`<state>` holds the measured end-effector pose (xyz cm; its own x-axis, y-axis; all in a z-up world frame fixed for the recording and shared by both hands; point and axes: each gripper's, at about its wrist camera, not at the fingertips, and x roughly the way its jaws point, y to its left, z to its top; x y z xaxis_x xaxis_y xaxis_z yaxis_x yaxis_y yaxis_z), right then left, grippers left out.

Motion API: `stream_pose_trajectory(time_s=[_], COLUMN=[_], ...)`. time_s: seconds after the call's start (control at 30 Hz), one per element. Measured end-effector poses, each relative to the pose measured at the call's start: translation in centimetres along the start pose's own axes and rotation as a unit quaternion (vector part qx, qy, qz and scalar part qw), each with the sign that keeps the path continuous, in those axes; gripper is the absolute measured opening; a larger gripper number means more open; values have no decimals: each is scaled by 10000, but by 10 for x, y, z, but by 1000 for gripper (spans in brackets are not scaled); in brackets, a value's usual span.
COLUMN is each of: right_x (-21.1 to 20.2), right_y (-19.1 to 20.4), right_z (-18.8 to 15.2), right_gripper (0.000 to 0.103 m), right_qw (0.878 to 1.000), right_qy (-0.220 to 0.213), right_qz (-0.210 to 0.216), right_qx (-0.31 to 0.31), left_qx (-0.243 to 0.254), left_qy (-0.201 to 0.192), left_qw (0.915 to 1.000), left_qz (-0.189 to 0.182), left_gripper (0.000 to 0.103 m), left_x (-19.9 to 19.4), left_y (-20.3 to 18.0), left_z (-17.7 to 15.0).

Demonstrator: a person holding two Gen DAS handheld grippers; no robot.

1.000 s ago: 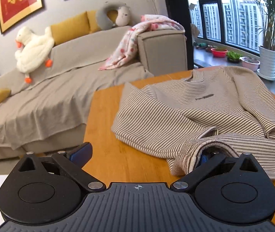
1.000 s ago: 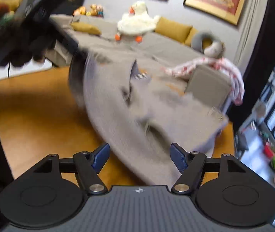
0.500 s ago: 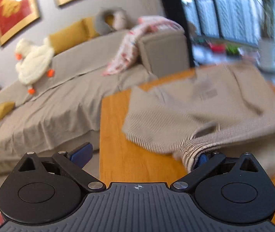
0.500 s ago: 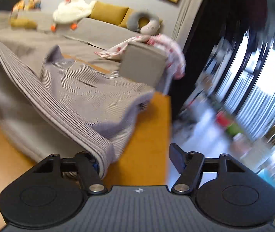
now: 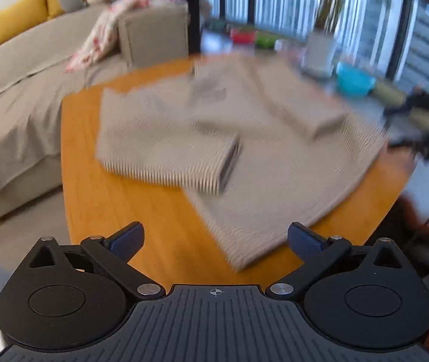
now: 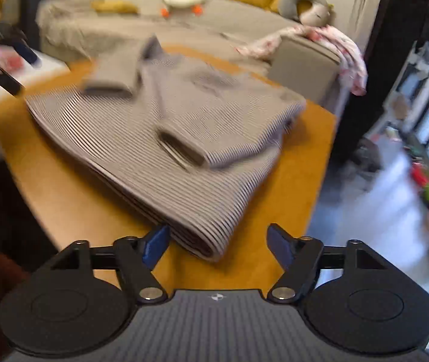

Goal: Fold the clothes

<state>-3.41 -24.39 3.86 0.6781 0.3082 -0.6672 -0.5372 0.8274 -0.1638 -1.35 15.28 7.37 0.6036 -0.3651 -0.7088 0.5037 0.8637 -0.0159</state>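
Note:
A beige striped sweater lies spread on the round wooden table, both sleeves folded in over the body. It also shows in the right wrist view, its hem corner just beyond my fingertips. My left gripper is open and empty, above the table near the hem's other corner. My right gripper is open and empty, the hem corner between its fingertips, whether touching I cannot tell. Both views are blurred by motion.
A grey sofa with yellow cushions and a pink blanket stands behind the table. Windows, a potted plant and a blue bowl are at the right. The table edge drops to the floor at the right.
Both grippers have let go of the sweater and pulled back. The sweater, held up and dragged before, now lies flat on the table with the sleeves folded in.

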Motion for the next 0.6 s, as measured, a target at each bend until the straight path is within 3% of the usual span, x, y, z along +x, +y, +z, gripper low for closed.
stream_pose_trajectory(time_s=[0.07, 0.13, 0.2, 0.23, 0.27, 0.33, 0.4, 0.47, 0.53, 0.57, 0.6], right_x=[-18, -28, -18, -7, 9, 39, 62, 76, 86, 90, 93], right_y=[-15, -31, -38, -39, -42, -50, -53, -52, -55, -56, -57], right_z=[12, 25, 39, 44, 50, 51, 43, 25, 12, 9, 8], right_gripper=[85, 86, 85, 78, 65, 47, 40, 40, 40, 40, 40], right_qw=[9982, 9936, 9908, 9900, 9877, 9712, 9376, 8823, 8282, 8116, 8040], right_qy=[-400, -798, -871, -776, -608, -128, 338, 547, 465, 360, 235], right_qz=[262, 234, 35, -31, 41, 563, 1184, 1894, 2224, 2168, 2039], right_qx=[370, 759, 1036, 1176, 1438, 2312, 3251, 4274, 5124, 5413, 5580], left_qx=[-199, -349, -504, -623, -796, -1142, -1249, -1232, -1256, -1297, -1317], left_qy=[-384, -636, -786, -817, -791, -677, -613, -612, -625, -579, -539], left_qw=[9990, 9974, 9956, 9947, 9937, 9912, 9902, 9898, 9883, 9874, 9866], left_qz=[-69, -9, 72, 81, 61, 10, -145, -372, -599, -699, -793], left_gripper=[103, 103, 103, 103, 103, 103, 103, 103, 103, 103, 103], left_x=[-13, -11, 2, 13, 25, 47, 62, 73, 86, 95, 103], left_y=[11, 17, 19, 18, 17, 17, 12, 6, 2, 1, -1], left_z=[12, 25, 40, 47, 53, 63, 64, 63, 60, 60, 61])
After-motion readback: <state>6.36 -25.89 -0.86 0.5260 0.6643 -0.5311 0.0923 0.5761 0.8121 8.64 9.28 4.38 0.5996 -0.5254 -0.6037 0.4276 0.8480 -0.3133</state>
